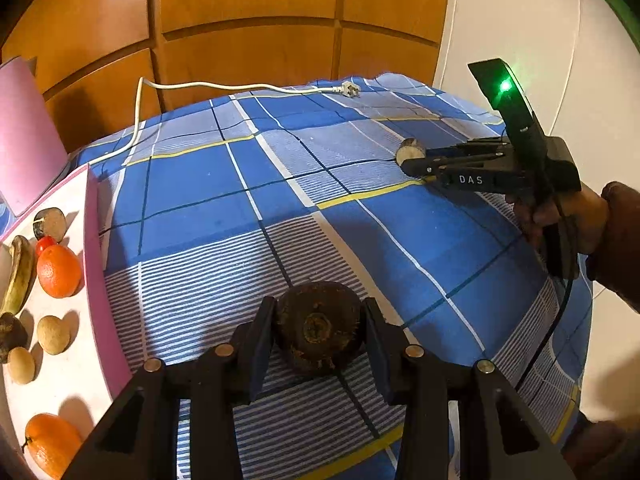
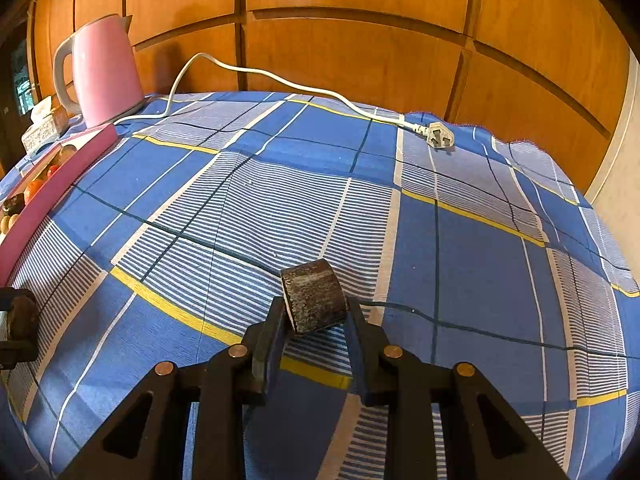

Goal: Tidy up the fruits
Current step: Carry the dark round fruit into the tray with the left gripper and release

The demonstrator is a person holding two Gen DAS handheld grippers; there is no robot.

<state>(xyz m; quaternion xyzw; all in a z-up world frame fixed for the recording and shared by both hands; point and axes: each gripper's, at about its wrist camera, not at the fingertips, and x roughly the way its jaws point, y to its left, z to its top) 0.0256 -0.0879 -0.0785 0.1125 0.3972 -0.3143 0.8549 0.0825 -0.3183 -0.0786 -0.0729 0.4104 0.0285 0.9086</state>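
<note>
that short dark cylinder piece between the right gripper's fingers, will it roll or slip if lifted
The cylinder piece looks rigid, with a rough, mottled skin, so it will probably grip well rather than slip. The right gripper has its fingers on the flat cut ends, which should hold steady. If dropped on its curved side it may roll on the tablecloth.

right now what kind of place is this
Probably a home dining or kitchen table: a checked blue tablecloth, a pink electric kettle with its unplugged cord, and a wooden panelled wall behind.
</note>
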